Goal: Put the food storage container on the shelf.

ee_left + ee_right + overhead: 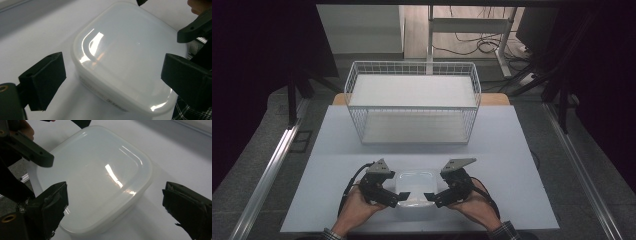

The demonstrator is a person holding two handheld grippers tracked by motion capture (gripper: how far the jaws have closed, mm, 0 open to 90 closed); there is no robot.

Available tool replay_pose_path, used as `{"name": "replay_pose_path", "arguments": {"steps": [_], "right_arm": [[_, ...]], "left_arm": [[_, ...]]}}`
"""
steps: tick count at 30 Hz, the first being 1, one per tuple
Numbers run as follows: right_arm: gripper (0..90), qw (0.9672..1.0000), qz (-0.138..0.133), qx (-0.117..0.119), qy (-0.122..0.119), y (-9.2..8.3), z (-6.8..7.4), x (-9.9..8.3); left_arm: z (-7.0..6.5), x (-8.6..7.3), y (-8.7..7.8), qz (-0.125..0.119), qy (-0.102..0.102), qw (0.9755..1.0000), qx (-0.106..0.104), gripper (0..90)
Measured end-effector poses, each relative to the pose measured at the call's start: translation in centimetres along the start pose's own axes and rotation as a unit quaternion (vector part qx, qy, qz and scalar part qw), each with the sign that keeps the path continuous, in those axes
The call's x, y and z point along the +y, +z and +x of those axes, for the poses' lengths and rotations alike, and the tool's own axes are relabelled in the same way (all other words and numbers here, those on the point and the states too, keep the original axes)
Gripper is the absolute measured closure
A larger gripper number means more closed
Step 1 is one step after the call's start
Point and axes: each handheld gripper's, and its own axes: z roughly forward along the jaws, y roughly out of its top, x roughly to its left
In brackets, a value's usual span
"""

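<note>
A translucent white plastic box with its lid on (416, 191) rests on the white table near the front edge. My left gripper (393, 196) is at the box's left side and my right gripper (434, 196) at its right side, each held in a hand. In the left gripper view the box (125, 57) lies between my left gripper's (113, 77) wide-apart jaws, with a gap on both sides. In the right gripper view the box (95, 175) sits the same way inside my right gripper (118, 207), which is open too.
A white wire basket (412, 102) with a white floor stands at the back middle of the table (337, 160), open at the top. A strip of bare tabletop separates it from the box. Table legs and cables lie on the floor beyond.
</note>
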Motion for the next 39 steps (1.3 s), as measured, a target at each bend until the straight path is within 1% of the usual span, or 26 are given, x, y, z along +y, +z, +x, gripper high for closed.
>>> {"name": "replay_pose_path", "arguments": {"steps": [1, 2, 3, 5, 6, 8, 9, 10, 12, 14, 16, 17, 18, 19, 22, 24, 25, 27, 30, 31, 32, 33, 34, 35, 36, 39], "right_arm": [[7.2, 1.0000, 0.003, 0.000, 0.002, 0.2, 0.0, 0.0], [7.8, 1.0000, 0.007, -0.002, 0.003, 0.3, -0.1, -0.2], [8.8, 0.9999, 0.010, 0.000, 0.011, 0.5, -0.1, -0.3], [13.8, 0.9988, 0.010, 0.017, 0.045, 0.5, -0.4, -0.6], [16.2, 0.9984, 0.011, 0.021, 0.051, 0.5, -0.5, -0.6], [23.4, 0.9954, 0.019, 0.050, 0.079, 0.4, -0.6, -0.7], [24.2, 0.9946, 0.023, 0.054, 0.086, 0.4, -0.6, -0.8], [25.6, 0.9939, 0.026, 0.056, 0.091, 0.3, -0.6, -0.8], [31.7, 0.9927, 0.031, 0.057, 0.102, 0.0, -0.5, -0.8], [42.9, 0.9919, 0.029, 0.052, 0.113, -0.6, -0.5, -0.9], [51.4, 0.9918, 0.022, 0.045, 0.118, -1.2, -0.4, -1.1], [54.1, 0.9917, 0.021, 0.045, 0.119, -1.4, -0.3, -1.1], [56.6, 0.9912, 0.021, 0.044, 0.123, -1.5, -0.3, -1.1], [58.7, 0.9903, 0.021, 0.044, 0.130, -1.8, -0.3, -1.2], [62.9, 0.9885, 0.013, 0.042, 0.145, -2.1, -0.1, -1.3], [66.7, 0.9879, 0.004, 0.040, 0.150, -2.3, -0.2, -1.4], [68.9, 0.9876, -0.006, 0.039, 0.152, -2.4, -0.2, -1.5], [70.1, 0.9873, -0.016, 0.037, 0.153, -2.4, -0.2, -1.5], [72.5, 0.9876, -0.027, 0.030, 0.152, -2.5, -0.1, -1.7], [75.2, 0.9874, -0.032, 0.027, 0.152, -2.6, 0.0, -1.7], [78.9, 0.9881, -0.039, 0.016, 0.148, -2.8, 0.2, -1.6], [78.9, 0.9881, -0.039, 0.016, 0.148, -2.8, 0.2, -1.6], [79.1, 0.9903, -0.039, -0.005, 0.133, -2.7, 0.6, -1.5], [79.1, 0.9903, -0.039, -0.005, 0.133, -2.7, 0.6, -1.5], [79.1, 0.9910, -0.041, -0.009, 0.127, -2.7, 0.6, -1.4], [79.1, 0.9907, -0.044, -0.010, 0.128, -2.7, 0.6, -1.5]], "left_arm": [[0.0, -0.1, 0.2, 0.004, -0.001, 1.0000, 0.003, 5.3], [0.1, -0.2, 0.3, 0.005, -0.005, 1.0000, -0.001, 5.5], [0.2, -0.4, 0.3, 0.002, -0.016, 0.9998, -0.010, 6.1], [0.3, -0.5, 0.2, 0.001, -0.028, 0.9994, -0.022, 10.4], [0.3, -0.7, 0.2, 0.001, -0.040, 0.9987, -0.030, 13.1], [0.2, -0.9, 0.1, 0.003, -0.058, 0.9977, -0.035, 14.4], [0.0, -0.9, 0.0, 0.003, -0.063, 0.9975, -0.033, 15.4], [-0.1, -1.0, -0.1, 0.005, -0.069, 0.9972, -0.029, 16.7], [-0.5, -1.1, -0.6, 0.006, -0.080, 0.9966, -0.020, 21.6], [-0.8, -1.3, -1.2, 0.001, -0.089, 0.9960, -0.009, 32.9], [-1.1, -1.5, -1.7, -0.003, -0.093, 0.9957, -0.004, 41.2], [-1.2, -1.5, -1.8, -0.004, -0.095, 0.9955, -0.003, 44.6], [-1.2, -1.5, -2.1, -0.006, -0.103, 0.9947, -0.005, 48.1], [-1.1, -1.5, -2.2, -0.008, -0.106, 0.9943, -0.006, 51.8], [-1.0, -1.6, -2.5, -0.018, -0.115, 0.9931, -0.008, 58.1], [-1.0, -1.6, -2.7, -0.029, -0.115, 0.9929, -0.003, 62.7], [-1.0, -1.7, -2.8, -0.034, -0.117, 0.9926, 0.000, 64.7], [-1.0, -1.7, -2.9, -0.040, -0.123, 0.9916, 0.001, 66.6], [-0.8, -2.0, -3.1, -0.056, -0.136, 0.9891, -0.004, 70.1], [-0.8, -2.0, -3.3, -0.061, -0.137, 0.9886, -0.004, 73.2], [-0.8, -2.0, -3.4, -0.072, -0.135, 0.9882, 0.003, 79.3], [-0.8, -2.0, -3.4, -0.072, -0.135, 0.9882, 0.003, 79.4], [-0.8, -2.1, -3.4, -0.076, -0.139, 0.9873, 0.007, 79.4], [-0.8, -2.1, -3.4, -0.076, -0.139, 0.9873, 0.007, 79.4], [-0.7, -2.3, -3.3, -0.081, -0.141, 0.9866, 0.005, 79.4], [-0.8, -2.2, -3.2, -0.084, -0.140, 0.9866, 0.006, 79.5]]}}
